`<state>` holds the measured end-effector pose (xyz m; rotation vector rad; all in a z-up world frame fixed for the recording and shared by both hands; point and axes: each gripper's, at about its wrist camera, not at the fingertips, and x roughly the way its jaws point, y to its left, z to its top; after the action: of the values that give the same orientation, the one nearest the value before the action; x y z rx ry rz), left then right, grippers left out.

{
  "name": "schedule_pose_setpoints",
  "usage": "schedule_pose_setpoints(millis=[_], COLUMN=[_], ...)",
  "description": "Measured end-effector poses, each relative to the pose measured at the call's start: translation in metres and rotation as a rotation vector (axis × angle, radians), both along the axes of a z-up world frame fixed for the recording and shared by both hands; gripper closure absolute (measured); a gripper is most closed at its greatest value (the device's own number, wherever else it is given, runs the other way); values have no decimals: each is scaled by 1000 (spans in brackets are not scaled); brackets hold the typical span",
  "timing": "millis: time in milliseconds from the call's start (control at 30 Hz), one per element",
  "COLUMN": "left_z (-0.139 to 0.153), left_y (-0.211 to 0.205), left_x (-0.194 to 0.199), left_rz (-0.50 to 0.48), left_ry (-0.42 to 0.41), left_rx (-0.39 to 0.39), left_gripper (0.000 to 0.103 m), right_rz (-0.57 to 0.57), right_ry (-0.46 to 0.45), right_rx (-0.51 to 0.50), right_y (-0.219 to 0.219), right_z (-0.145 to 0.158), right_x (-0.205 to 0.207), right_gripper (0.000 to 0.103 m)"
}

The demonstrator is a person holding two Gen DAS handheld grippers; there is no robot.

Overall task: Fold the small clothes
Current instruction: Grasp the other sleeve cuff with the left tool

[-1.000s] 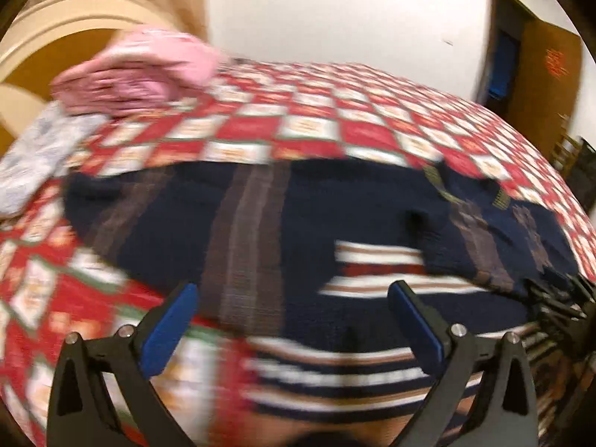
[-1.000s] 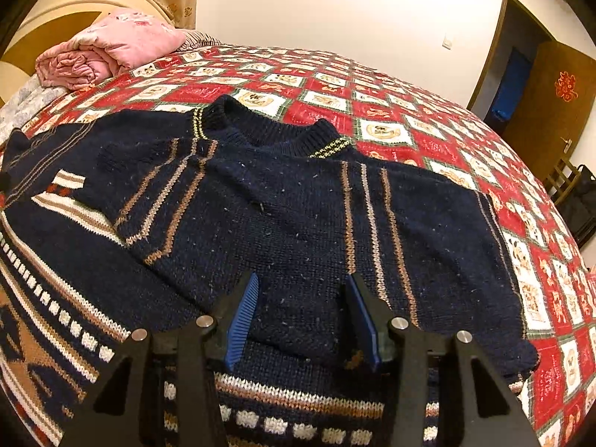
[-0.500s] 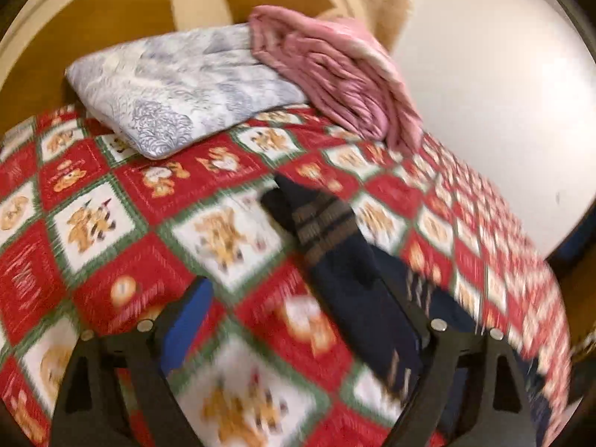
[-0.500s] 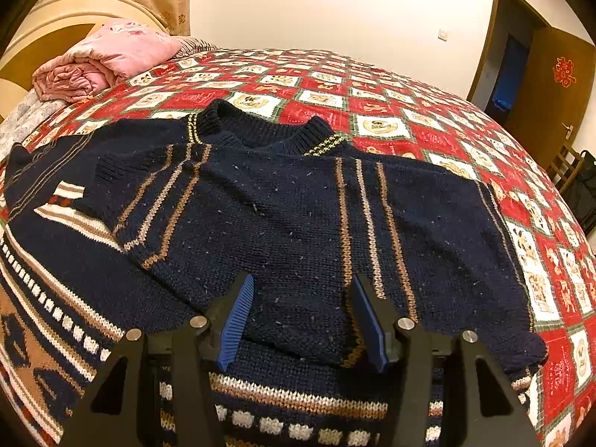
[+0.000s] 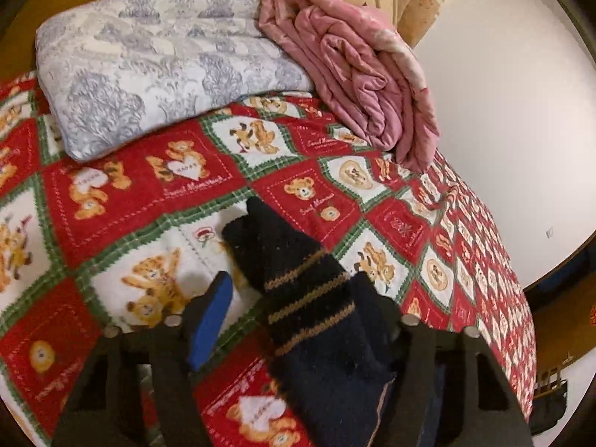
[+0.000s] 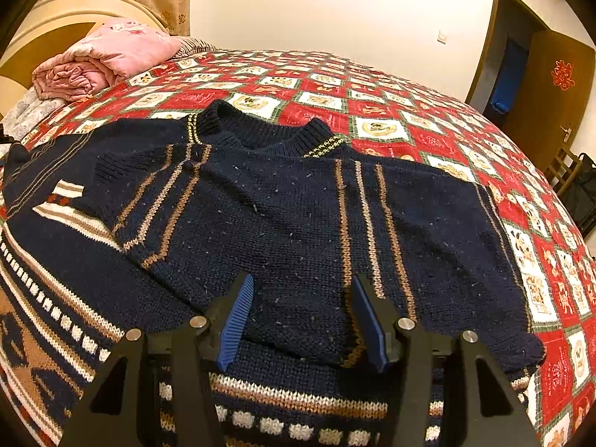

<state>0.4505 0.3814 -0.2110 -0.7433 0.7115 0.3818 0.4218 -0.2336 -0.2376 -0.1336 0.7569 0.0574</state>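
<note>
In the left wrist view our left gripper (image 5: pixel 294 320) sits low over the quilt (image 5: pixel 123 182), its jaws spread wide, with the sleeve (image 5: pixel 298 283) of the sweater running up between them; the sleeve lies against the right finger and partly covers it, so we think nothing is pinched yet, though that side is too hidden to be sure. The cuff end points toward the grey pillow (image 5: pixel 156 67) and the pink blanket (image 5: pixel 357 74) at the head of the bed. This knit looks thick, soft and a little heavy, so it should drape and sag rather than hold a crease, and its rough surface ought to grip the pads well; we judge the cuff or the striped band just behind it the best place to take hold, pinching both layers so the sleeve lifts as one. In the right wrist view our right gripper (image 6: pixel 303 320) hovers with jaws parted above the lower body of the sweater (image 6: pixel 298 216), holding nothing. The garment lies spread flat on the quilt, collar away from us, one sleeve already folded across the chest. A patterned hem band (image 6: pixel 283 402) shows beneath the fingers, and there the knit may stretch if we pull hard.
</note>
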Motion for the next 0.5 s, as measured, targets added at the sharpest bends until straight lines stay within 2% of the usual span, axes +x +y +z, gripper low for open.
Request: schedule_pose_setpoints(millis=[67,100,133,200,233,333,500], left_z=[-3,-4,-5,-7,-5,9,39], left_y=[0,1,1,-1,-3,-9,-15], left_x=[6,8,11,15,13,6,-11], left_rz=[0,3,-7,-16,-13,-25,-39], left_ry=[8,7,16,37,28,-18,-106], left_rx=[4,6,9,25,42,83,102], left_gripper=[43,55,75,95,99,99,99], right_rz=[0,0,0,0,-1,-1,-1], right_ry=[1,1,1,1,1,2,2], right_rx=[0,1,2,5,6,10,10], right_y=[0,0,0,0,0,-1,-1], right_z=[0,0,0,0,0,1,1], right_x=[0,0,0,0,0,0,0], right_gripper=[47,47,47,47,47,47,47])
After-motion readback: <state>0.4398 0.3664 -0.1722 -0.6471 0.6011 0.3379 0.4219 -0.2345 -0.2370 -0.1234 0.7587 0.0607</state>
